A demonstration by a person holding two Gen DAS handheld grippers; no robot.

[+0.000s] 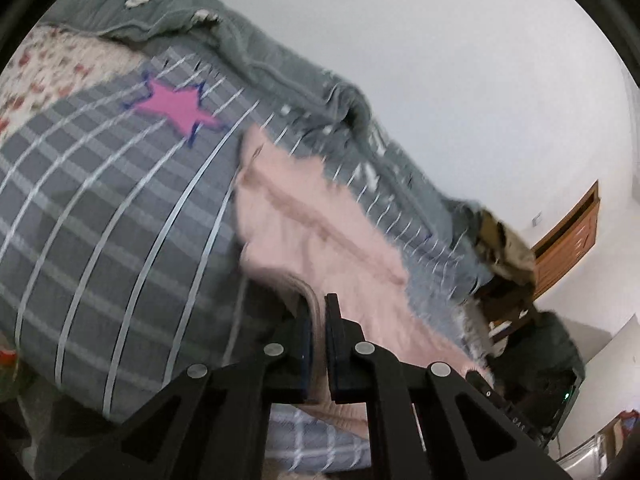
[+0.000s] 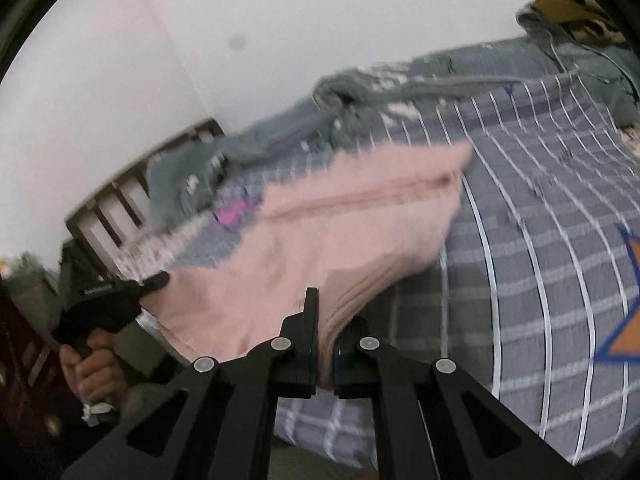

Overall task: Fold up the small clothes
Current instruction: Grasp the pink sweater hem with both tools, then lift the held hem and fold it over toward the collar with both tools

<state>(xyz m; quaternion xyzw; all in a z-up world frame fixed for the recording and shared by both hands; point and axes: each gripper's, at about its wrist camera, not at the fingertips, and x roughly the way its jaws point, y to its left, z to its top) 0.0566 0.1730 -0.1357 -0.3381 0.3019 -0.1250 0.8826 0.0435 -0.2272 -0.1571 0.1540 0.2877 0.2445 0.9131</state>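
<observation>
A small pink fuzzy garment lies stretched over a grey checked bedspread. My left gripper is shut on the garment's near hem, the ribbed edge pinched between its pads. In the right wrist view the same pink garment spreads away from me, and my right gripper is shut on another part of its near edge. The left gripper also shows there at the left, held by a hand, clamped on the garment's other corner. The near edge hangs lifted off the bed; the far part rests on it.
The bedspread carries a pink star and an orange star. A rumpled grey blanket runs along the far side by the white wall. A wooden headboard, a brown bundle and a wooden door lie beyond.
</observation>
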